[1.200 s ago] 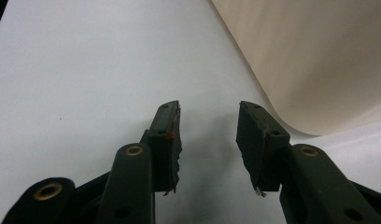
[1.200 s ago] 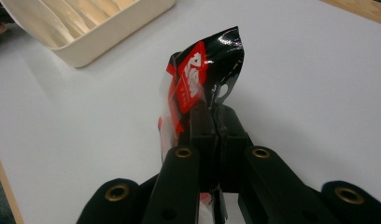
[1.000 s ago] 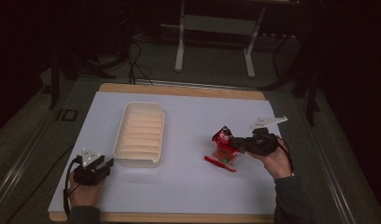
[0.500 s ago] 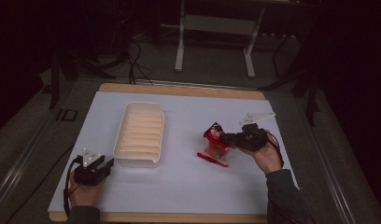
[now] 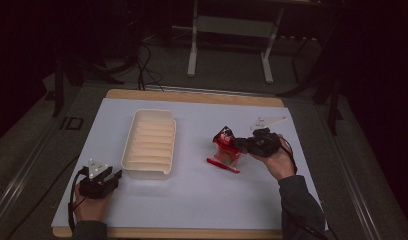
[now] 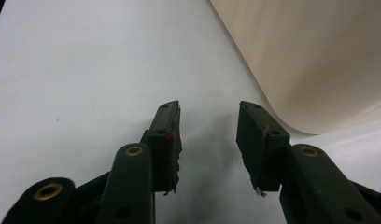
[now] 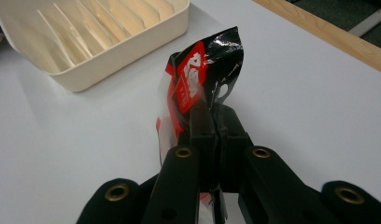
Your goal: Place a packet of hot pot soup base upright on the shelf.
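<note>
A red and black plastic packet (image 5: 225, 146) hangs from my right gripper (image 5: 238, 144), right of the table's middle. Its lower red edge lies close to the white mat. In the right gripper view my right gripper (image 7: 215, 116) is shut on the packet (image 7: 198, 74), whose crumpled top sticks out past the jaws. A cream tray (image 5: 153, 113) with ribbed dividers stands left of the packet and apart from it. My left gripper (image 5: 113, 177) rests at the front left beside the tray's near corner. In the left gripper view my left gripper (image 6: 208, 126) is open, with bare mat between its jaws.
A white mat (image 5: 192, 200) covers the wooden table (image 5: 192, 95). The tray's wall (image 6: 310, 56) rises just right of my left jaws, and the tray (image 7: 128, 56) lies ahead and left of my right gripper. Dark floor, cables and a metal stand lie beyond the far edge.
My right gripper has carried the packet to the left, closer to the tray. The left gripper has stayed where it was.
</note>
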A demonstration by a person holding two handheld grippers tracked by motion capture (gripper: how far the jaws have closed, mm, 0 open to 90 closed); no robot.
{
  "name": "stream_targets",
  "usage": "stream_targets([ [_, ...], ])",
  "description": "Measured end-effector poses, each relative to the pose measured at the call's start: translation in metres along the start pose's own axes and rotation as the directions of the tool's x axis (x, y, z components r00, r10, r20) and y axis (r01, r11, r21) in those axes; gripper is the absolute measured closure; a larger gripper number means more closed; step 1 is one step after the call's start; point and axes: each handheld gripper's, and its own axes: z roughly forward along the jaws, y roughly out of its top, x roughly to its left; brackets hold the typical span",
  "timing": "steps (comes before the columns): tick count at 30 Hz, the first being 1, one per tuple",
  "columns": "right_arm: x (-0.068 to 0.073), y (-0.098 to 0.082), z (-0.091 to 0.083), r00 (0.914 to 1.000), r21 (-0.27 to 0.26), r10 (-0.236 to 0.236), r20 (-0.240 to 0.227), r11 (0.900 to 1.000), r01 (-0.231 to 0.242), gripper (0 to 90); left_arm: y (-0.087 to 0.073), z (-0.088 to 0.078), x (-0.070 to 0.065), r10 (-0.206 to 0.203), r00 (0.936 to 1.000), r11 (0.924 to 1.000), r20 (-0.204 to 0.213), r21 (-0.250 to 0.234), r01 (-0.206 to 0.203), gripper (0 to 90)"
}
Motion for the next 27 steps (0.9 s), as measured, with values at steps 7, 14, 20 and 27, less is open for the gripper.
stream_targets([
  [7,0.001,0.010,0.009,0.9990,0.006,-0.043,0.010,0.999,0.043,88.1,0.000,0.000,0.000,-0.001,1.0000,1.0000,0.001,0.001,0.001,59.5],
  [14,0.003,0.018,0.016,0.9973,0.010,-0.072,0.017,0.997,0.072,88.1,0.000,0.000,0.000,0.001,1.0000,1.0000,-0.001,0.003,-0.001,59.5],
  [20,0.004,0.025,0.021,0.9963,-0.007,-0.084,0.020,0.996,0.084,88.1,0.000,0.000,0.000,0.001,1.0000,1.0000,-0.001,0.003,-0.001,59.5],
  [27,0.006,0.036,0.026,0.9941,-0.020,-0.106,0.021,0.994,0.107,88.1,0.000,0.000,0.000,-0.001,1.0000,1.0000,0.000,0.003,0.001,59.5],
])
